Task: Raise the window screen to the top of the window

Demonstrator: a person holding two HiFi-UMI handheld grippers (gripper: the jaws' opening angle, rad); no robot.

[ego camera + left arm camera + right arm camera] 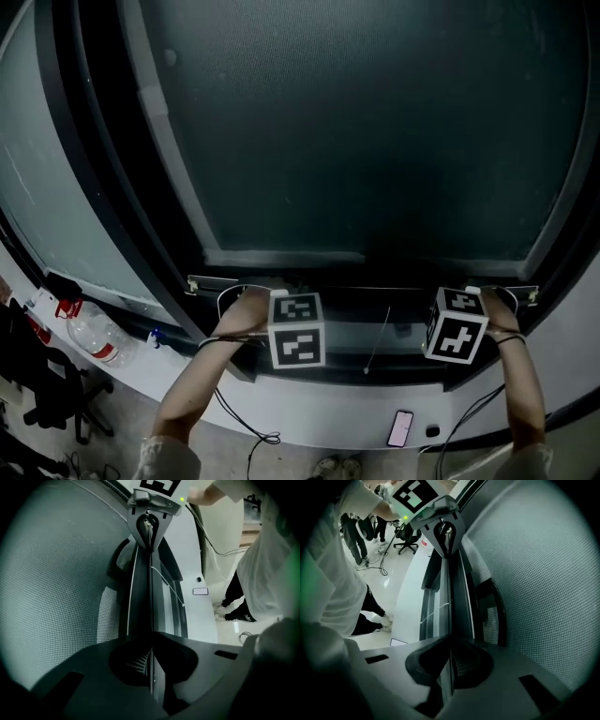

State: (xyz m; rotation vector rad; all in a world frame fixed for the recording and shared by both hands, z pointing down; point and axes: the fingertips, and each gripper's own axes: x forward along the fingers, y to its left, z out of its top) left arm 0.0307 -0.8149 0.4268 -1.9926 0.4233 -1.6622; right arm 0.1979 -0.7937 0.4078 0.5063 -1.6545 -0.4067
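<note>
The window screen (375, 122) is a dark mesh sheet that fills the frame above me. Its thin bottom bar (375, 289) runs level between my hands. My left gripper (242, 298) is shut on the bar's left end, and my right gripper (495, 296) is shut on its right end. In the left gripper view the bar (150, 602) runs from between the closed jaws of the left gripper (151, 660) up to the right gripper (149, 522), with mesh (51, 583) on the left. The right gripper view mirrors this, with the right gripper (450, 660), bar (449, 602), left gripper (445, 531) and mesh (543, 573).
A white sill (309, 403) curves below the window, with a phone (400, 427) lying on it. A thin pull cord (377, 342) hangs under the bar. A plastic bottle (94, 337) and an office chair (56, 394) are at lower left. Cables (248, 427) trail from my arms.
</note>
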